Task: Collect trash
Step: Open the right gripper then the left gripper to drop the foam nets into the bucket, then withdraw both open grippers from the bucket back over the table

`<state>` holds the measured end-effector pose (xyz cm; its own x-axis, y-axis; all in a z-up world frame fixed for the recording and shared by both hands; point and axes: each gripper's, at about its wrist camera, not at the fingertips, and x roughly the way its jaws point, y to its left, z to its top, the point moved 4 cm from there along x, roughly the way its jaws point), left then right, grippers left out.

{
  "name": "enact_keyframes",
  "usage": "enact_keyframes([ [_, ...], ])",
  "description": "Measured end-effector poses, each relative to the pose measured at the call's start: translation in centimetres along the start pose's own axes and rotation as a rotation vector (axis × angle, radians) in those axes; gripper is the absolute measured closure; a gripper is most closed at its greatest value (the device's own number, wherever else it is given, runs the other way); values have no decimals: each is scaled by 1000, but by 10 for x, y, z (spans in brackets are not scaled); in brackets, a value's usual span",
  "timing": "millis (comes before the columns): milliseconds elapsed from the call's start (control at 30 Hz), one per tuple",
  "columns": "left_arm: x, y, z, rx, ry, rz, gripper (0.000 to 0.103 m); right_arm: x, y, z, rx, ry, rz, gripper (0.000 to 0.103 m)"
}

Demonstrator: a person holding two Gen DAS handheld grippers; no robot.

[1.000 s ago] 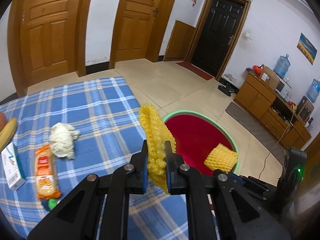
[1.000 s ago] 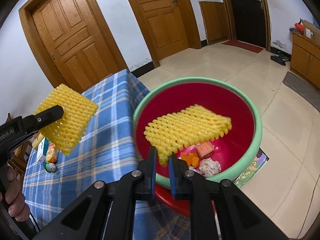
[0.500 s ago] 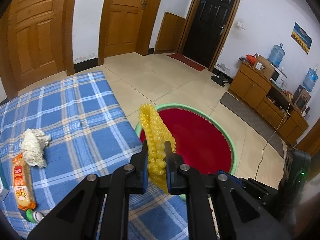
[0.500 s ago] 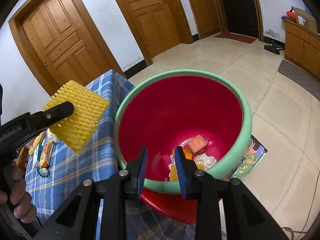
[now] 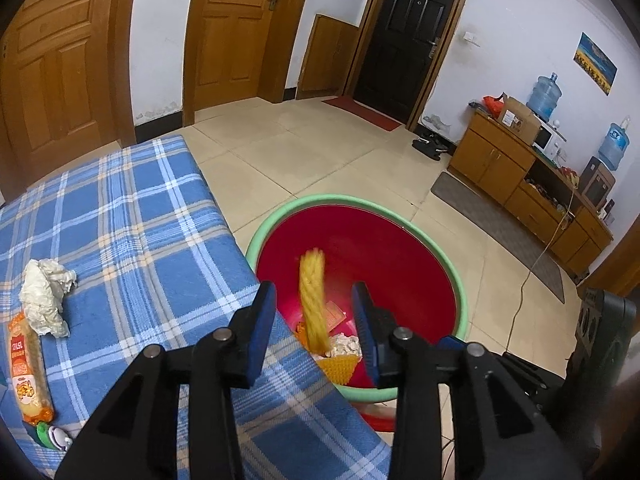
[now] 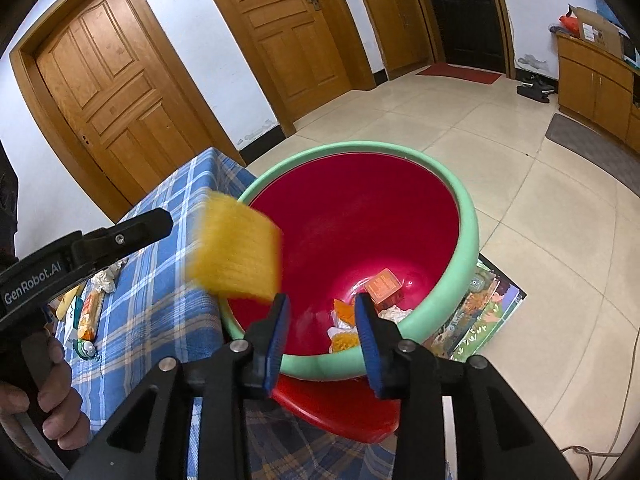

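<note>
Both grippers [image 5: 314, 320] [image 6: 322, 330] just opened, gripping nothing; yellow net [image 5: 314, 300] now falling into basin [image 5: 448, 264].

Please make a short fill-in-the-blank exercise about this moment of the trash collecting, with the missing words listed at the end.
1. The yellow foam net is blurred between the open jaws of the ____ gripper.
2. The red basin has a ____ rim.
3. The crumpled white paper lies on a blue ____ cloth.
4. The right gripper holds ____.

Missing words: left; green; checked; nothing
</note>
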<state>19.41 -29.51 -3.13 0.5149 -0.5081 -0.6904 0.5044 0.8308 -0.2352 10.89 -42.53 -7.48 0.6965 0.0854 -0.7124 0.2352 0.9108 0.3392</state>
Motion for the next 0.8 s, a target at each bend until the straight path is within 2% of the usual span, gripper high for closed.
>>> enact_keyframes([
  [267,-11,6,-4,-16,-4,8,64,-9,0,0,8,-15,-3,61],
  [567,-34,19,-14,-46,-13,40,64,-25,11,-1,11,-42,0,49],
  [800,-57,40,-24,-81,-28,95,58,-36,26,-5,4,-55,9,42],
])
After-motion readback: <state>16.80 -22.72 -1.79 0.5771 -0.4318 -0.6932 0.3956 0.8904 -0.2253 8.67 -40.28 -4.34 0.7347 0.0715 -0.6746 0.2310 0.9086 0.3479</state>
